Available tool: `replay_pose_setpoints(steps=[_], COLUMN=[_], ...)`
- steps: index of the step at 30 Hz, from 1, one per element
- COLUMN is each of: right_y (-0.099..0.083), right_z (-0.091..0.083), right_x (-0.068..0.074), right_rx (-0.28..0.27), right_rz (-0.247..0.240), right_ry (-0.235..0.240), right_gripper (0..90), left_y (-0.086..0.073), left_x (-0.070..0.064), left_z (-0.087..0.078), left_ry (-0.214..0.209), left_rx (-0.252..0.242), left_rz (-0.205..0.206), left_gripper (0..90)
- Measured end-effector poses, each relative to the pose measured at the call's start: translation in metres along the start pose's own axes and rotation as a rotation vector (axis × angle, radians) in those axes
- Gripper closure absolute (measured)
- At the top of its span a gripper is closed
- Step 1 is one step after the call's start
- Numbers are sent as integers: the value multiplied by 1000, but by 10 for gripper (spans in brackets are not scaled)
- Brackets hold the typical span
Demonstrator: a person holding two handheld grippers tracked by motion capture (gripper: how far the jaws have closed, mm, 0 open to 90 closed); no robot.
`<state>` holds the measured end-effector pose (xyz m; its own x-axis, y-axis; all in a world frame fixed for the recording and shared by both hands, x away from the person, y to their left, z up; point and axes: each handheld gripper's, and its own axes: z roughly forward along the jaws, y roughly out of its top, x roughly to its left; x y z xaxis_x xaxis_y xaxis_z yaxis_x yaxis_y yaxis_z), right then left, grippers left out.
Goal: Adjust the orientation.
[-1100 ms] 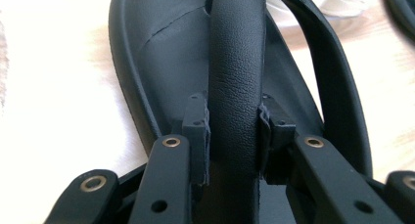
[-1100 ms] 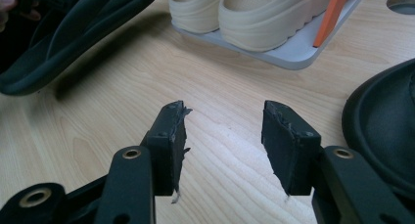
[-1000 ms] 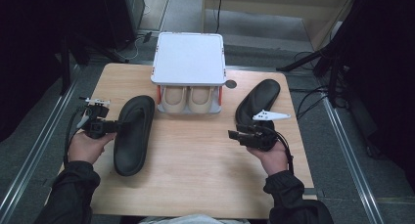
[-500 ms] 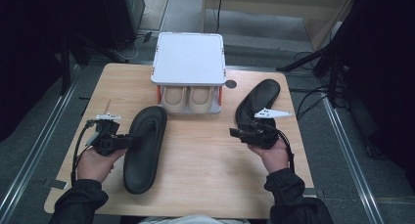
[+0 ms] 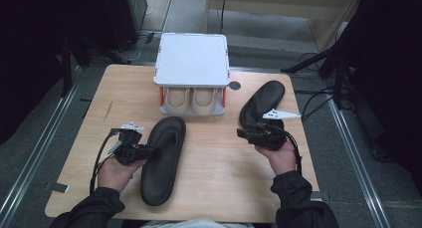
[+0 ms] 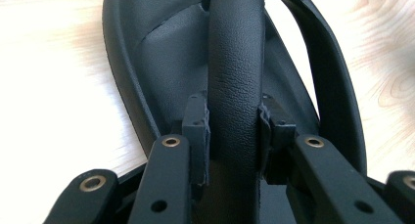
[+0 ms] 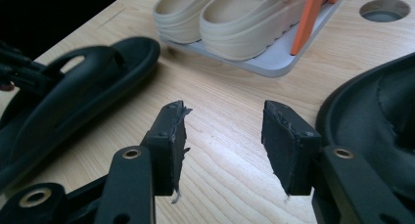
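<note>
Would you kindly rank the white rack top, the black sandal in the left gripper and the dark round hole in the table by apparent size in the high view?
1. White rack top, largest.
2. Black sandal held by the left gripper, narrower.
3. Round hole, far smallest.

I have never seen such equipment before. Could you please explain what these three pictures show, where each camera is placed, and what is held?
A person sits at a light wooden table and holds a tool in each hand. Each tool is a hand-held gripper with two black jaws.

The high view looks down from above. The other two pictures come from small cameras riding on the grippers, looking along their jaws.

On the table stands a small white shoe rack with a pair of beige clogs under its top shelf. Two black rubber sandals lie there as well.

The left hand-held gripper is shut on the strap of the near black sandal. The right hand-held gripper is open and holds nothing; the far black sandal lies beside it.
</note>
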<state>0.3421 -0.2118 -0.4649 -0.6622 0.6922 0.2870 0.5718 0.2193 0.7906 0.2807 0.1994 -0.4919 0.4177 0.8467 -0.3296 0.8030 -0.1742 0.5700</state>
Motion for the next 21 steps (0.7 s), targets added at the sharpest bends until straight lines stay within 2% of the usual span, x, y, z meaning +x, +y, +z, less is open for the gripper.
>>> replay_pose_setpoints(steps=[2, 9, 13, 15, 18, 21], right_y=[-1, -1, -1, -2, -3, -4], right_z=[-4, -13, -20, -23, -24, -25], right_x=[-2, -11, -17, -21, -26, -32], right_rx=[-9, -30, -40, -33, -30, -23], right_rz=[15, 31, 40, 38, 47, 45], right_ry=[-5, -28, -47, -69, -78, -95], right_gripper=[520, 521, 527, 529, 533, 549], left_y=[0, 3, 5, 7, 9, 12], left_x=[-1, -2, -2, -3, -2, -2], left_z=[6, 21, 26, 26, 21, 15], left_ry=[-12, 27, 9, -4, -18, -11], left_rx=[6, 15, 7, -6, -23, -31], left_rz=[-1, -3, -8, -8, -2, 15], left_gripper=[705, 702, 679, 644, 600, 565])
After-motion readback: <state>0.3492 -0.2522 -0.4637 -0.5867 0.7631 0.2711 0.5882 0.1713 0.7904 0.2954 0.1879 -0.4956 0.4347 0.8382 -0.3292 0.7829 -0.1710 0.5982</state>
